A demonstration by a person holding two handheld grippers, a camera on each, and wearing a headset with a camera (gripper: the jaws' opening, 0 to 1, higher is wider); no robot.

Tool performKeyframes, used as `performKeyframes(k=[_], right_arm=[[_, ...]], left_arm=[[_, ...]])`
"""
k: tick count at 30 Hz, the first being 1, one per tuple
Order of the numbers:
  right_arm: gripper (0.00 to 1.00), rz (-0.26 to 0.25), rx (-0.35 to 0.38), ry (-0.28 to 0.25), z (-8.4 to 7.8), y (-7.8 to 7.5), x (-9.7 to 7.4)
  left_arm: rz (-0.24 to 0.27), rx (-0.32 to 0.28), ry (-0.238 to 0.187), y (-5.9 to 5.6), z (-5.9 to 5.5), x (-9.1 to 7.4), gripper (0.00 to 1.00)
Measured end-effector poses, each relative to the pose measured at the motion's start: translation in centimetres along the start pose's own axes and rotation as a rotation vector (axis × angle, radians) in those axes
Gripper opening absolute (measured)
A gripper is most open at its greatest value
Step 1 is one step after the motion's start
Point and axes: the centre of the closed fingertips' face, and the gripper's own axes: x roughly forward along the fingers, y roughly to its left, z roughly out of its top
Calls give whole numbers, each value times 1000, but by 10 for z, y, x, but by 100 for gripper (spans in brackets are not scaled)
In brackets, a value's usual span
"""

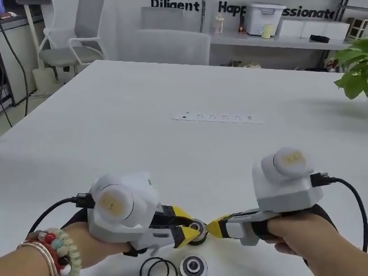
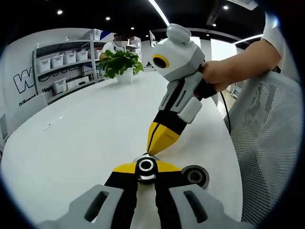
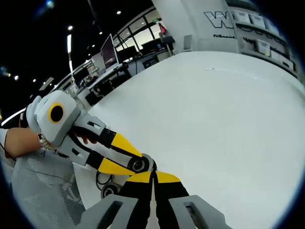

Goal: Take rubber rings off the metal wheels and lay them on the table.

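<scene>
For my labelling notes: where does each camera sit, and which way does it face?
Head view: on the headset, facing forward and down at the white table; left hand and right hand show.
Left gripper view: on the left tongs, facing the right tongs and right hand.
Right gripper view: on the right tongs, facing the left tongs and left hand.
Shared: small round silver metal wheel.

The left gripper [image 1: 190, 226] clamps a metal wheel [image 2: 146, 166] in its jaws, while the right gripper [image 1: 215, 226], jaws pressed together, touches it.
</scene>
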Motion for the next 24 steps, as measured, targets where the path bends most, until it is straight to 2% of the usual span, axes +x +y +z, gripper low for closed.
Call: performKeyframes(k=[5, 7, 8, 24], right_arm=[[0, -5, 3, 0, 1, 0, 0], [0, 0, 11, -9, 3, 2, -1], [0, 4, 25, -9, 3, 3, -1], [0, -19, -8, 4, 4, 8, -2]], left_arm=[[3, -10, -4, 0, 0, 0, 8], [4, -34, -11, 1, 0, 0, 8], [3, -29, -12, 1, 0, 0, 8], [2, -23, -8, 0, 1, 0, 8]])
